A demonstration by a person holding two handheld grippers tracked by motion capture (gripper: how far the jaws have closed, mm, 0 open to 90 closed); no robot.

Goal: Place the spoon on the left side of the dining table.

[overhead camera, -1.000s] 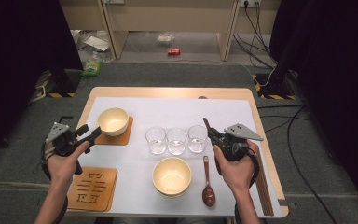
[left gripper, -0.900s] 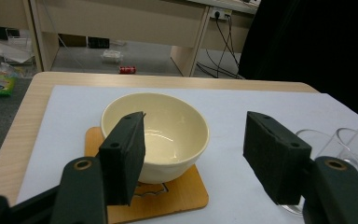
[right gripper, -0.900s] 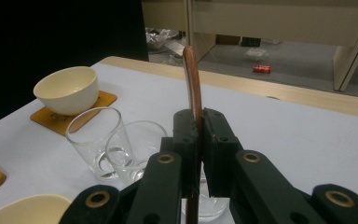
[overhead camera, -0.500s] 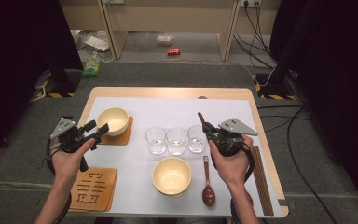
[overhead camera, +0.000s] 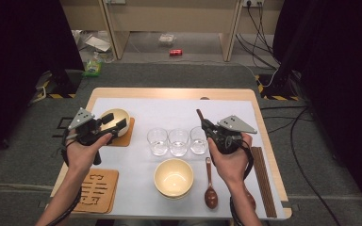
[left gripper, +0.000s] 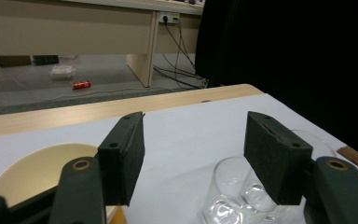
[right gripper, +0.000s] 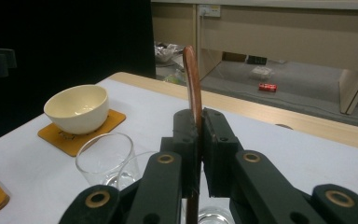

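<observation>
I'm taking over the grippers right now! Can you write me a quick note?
Left gripper: open, empty, by the bowl on its coaster.
Right gripper: shut on a thin brown handle, pointing up.
Three glasses in a row mid-table; second bowl and spoon nearer you.
Done: handle picked up.
Left: probably placing it.

I'm seeing a bowl (overhead camera: 115,120) sitting on a coaster (overhead camera: 125,136) left of three glasses (overhead camera: 178,141); another bowl (overhead camera: 173,177) is lying before them, a spoon (overhead camera: 210,188) to its right.

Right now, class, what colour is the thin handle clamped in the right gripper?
Reddish-brown: the handle in the right gripper shows best in the right gripper view.
</observation>
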